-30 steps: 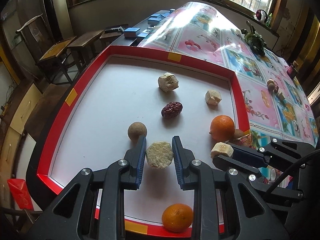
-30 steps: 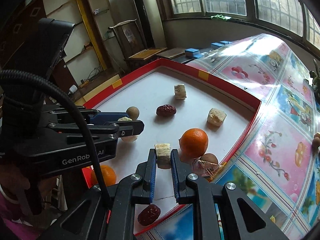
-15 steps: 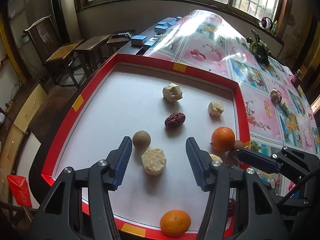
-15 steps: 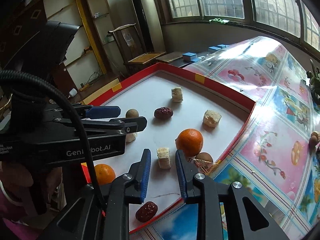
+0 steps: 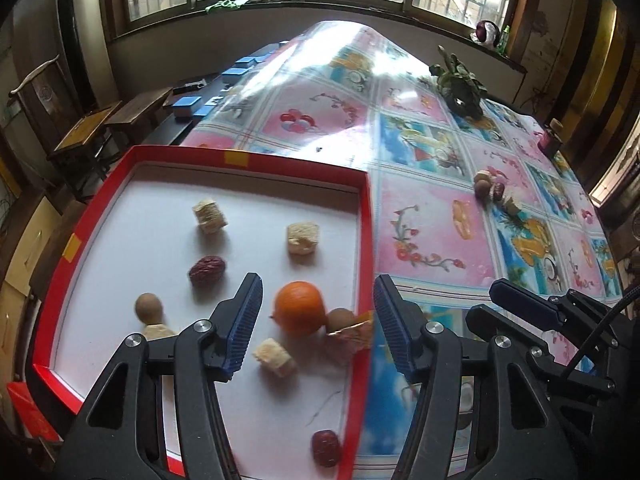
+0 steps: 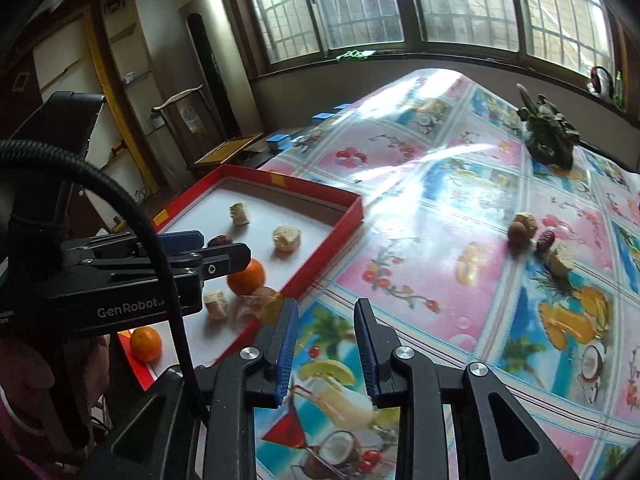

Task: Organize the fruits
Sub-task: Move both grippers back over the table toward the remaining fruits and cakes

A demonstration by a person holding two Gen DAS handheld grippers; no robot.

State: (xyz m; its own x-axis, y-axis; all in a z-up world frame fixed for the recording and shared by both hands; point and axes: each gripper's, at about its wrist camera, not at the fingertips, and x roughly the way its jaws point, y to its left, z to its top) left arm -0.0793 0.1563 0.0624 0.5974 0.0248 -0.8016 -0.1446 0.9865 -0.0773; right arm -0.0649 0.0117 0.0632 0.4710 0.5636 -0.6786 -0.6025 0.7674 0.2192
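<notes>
Left gripper (image 5: 316, 326): jaws spread wide and holding nothing, low in the middle of the left wrist frame, above the right edge of the tray.
Right gripper (image 6: 326, 346): jaws apart and empty, low in the middle of the right wrist frame, over the patterned cloth beside the tray.
Tray (image 5: 362, 240): red rim, white floor, filling the lower left of the left wrist frame on the counter (image 5: 432, 216).
Orange (image 5: 299, 308): inside the tray, between the left gripper's fingers as seen from its camera, touching a small brown round fruit (image 5: 340, 319) and a crumpled wrapper (image 5: 352, 336) at the rim.
Second orange (image 6: 146, 343): at the tray's near corner, lower left of the right wrist frame.
Dates: one dark red date (image 5: 207, 271) mid-tray, another (image 5: 326, 447) near the bottom rim.
Pale chunks: two (image 5: 209, 216) (image 5: 303, 238) toward the tray's far side, one (image 5: 275, 357) just below the orange.
Brown ball (image 5: 148, 307): left part of the tray, touching a pale piece (image 5: 158, 332) below it.
Loose fruits (image 6: 538, 242): a small cluster on the cloth, right of the right wrist frame, well apart from the tray.
</notes>
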